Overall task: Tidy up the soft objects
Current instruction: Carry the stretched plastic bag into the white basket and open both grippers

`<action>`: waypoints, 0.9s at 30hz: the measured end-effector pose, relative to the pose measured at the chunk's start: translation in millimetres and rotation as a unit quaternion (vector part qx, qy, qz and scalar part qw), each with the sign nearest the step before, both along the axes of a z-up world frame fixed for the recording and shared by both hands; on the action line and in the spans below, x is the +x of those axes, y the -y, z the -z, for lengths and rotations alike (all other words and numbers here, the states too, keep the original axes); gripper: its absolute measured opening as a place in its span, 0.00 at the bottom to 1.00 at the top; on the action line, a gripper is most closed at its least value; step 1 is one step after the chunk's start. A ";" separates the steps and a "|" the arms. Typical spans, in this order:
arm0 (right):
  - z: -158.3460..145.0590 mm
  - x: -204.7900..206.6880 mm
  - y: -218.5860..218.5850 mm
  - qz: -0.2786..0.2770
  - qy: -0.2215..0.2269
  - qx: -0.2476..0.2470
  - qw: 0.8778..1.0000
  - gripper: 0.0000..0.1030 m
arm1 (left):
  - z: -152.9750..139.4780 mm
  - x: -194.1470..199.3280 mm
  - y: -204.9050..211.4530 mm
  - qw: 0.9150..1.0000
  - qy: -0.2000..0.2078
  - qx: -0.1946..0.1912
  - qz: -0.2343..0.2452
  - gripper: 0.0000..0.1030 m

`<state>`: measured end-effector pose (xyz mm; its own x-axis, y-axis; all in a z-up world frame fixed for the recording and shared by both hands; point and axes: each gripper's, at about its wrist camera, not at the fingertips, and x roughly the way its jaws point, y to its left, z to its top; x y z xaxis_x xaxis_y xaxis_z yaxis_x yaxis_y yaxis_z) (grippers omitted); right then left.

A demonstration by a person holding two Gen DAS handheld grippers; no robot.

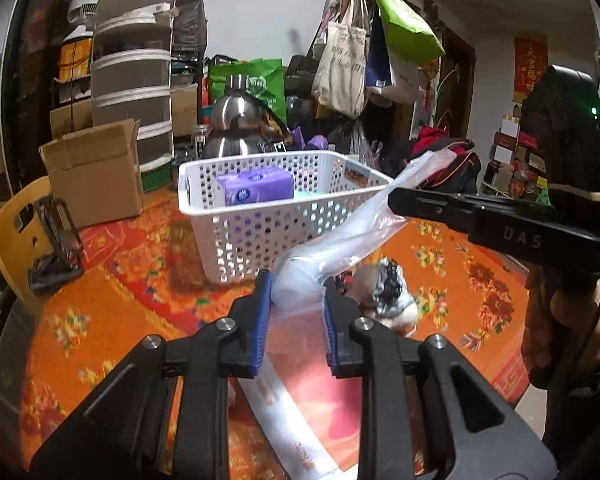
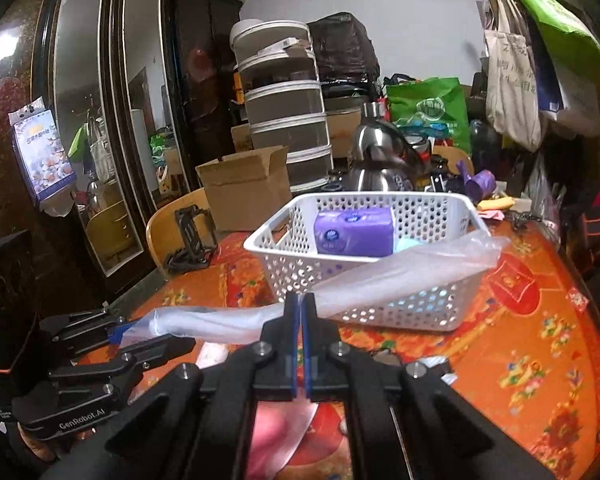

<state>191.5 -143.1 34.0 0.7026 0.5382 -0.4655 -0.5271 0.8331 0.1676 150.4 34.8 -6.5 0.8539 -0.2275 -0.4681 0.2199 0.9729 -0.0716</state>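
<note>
A clear plastic bag with something pink inside hangs above the table, held between both grippers. My left gripper is shut on a bunched part of its top, blue pads pressing the plastic. My right gripper is shut on the same twisted plastic, and in the left wrist view it comes in from the right. The left gripper shows at the lower left of the right wrist view. Behind stands a white perforated basket holding a purple tissue pack and a teal item.
The table wears an orange floral cloth. A crumpled black-and-white soft thing lies right of the left gripper. A cardboard box, a steel kettle, a black stand and a yellow chair crowd the far and left sides.
</note>
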 end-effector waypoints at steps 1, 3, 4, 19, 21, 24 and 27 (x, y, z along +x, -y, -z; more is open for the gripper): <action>-1.8 0.0 0.6 0.002 0.002 -0.001 1.000 0.00 | -2.2 2.7 -0.2 1.000 0.002 0.000 0.001 0.20; -6.4 2.1 1.6 0.004 0.006 -0.004 1.000 0.00 | -8.3 9.2 0.9 1.000 0.005 0.002 0.001 0.20; -9.1 3.6 2.0 0.005 0.008 -0.005 1.000 0.00 | -11.3 12.6 1.3 1.000 0.006 0.003 0.002 0.20; -63.6 68.3 -5.5 0.031 0.039 -0.031 0.998 0.00 | -73.5 113.7 -0.4 1.000 0.007 0.014 -0.001 0.20; -66.6 88.0 -7.3 0.034 0.030 -0.033 0.998 0.00 | -77.1 138.2 -2.1 1.000 -0.005 0.014 -0.002 0.20; -64.3 116.7 -7.4 0.040 0.013 -0.031 0.999 0.00 | -76.1 175.1 -5.1 1.000 -0.026 0.016 -0.007 0.20; -53.8 148.9 -8.2 0.049 -0.009 -0.032 0.998 0.00 | -68.8 211.1 -5.6 0.998 -0.051 0.021 -0.012 0.20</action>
<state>340.4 -134.9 87.9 0.7421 0.4356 -0.5094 -0.4392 0.8902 0.1214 361.5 40.4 62.2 0.8061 -0.1864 -0.5617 0.1904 0.9803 -0.0521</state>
